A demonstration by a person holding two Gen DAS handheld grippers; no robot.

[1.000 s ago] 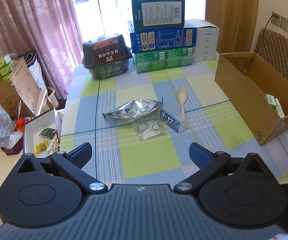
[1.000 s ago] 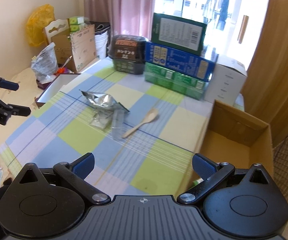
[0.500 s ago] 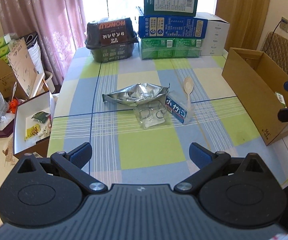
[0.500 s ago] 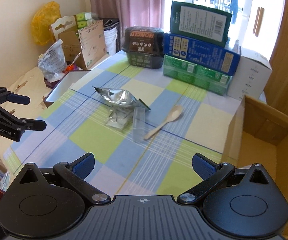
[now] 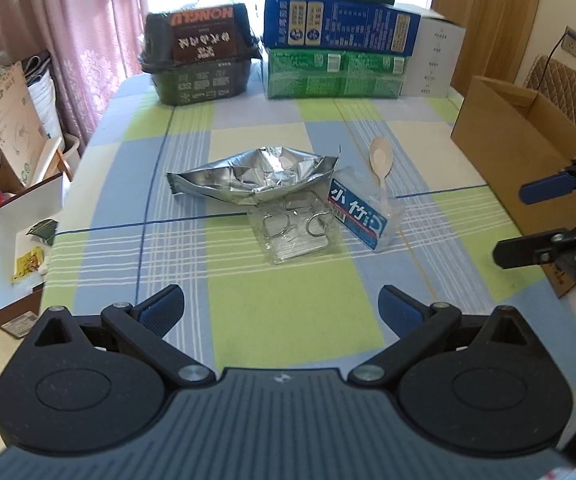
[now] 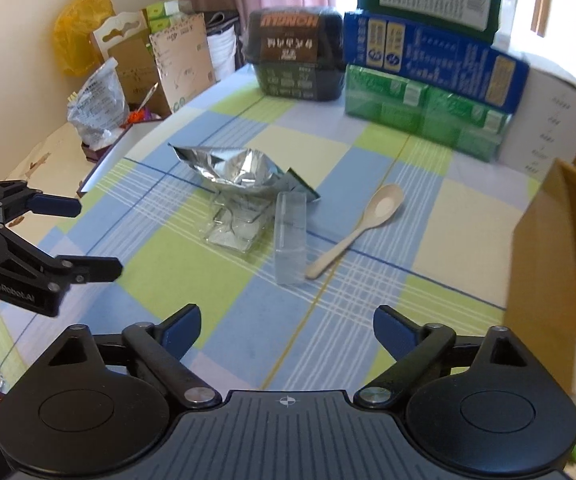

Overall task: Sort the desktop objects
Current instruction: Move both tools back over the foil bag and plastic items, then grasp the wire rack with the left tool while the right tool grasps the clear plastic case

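On the checked tablecloth lie a crumpled silver foil bag [image 5: 253, 178] [image 6: 243, 170], a clear packet of metal rings [image 5: 294, 228] [image 6: 235, 226], a clear box with a blue label [image 5: 362, 210] [image 6: 290, 236] and a pale wooden spoon [image 5: 380, 162] [image 6: 362, 226]. My left gripper [image 5: 281, 308] hovers open in front of them, nothing between its fingers; it also shows at the left in the right wrist view [image 6: 93, 236]. My right gripper [image 6: 286, 326] hangs before the clear box, its jaws closing with nothing between them; it shows at the right in the left wrist view [image 5: 516, 220].
An open cardboard box [image 5: 520, 148] [image 6: 560, 248] stands at the table's right edge. Stacked cartons [image 5: 340, 40] and a dark noodle tub [image 5: 199, 60] line the far edge. A white box of scraps [image 5: 11, 248] and bags sit off the left side.
Both grippers have come down and closer to the objects on the cloth. Each now shows larger in the other's view. The right gripper's fingers stand slightly narrower.
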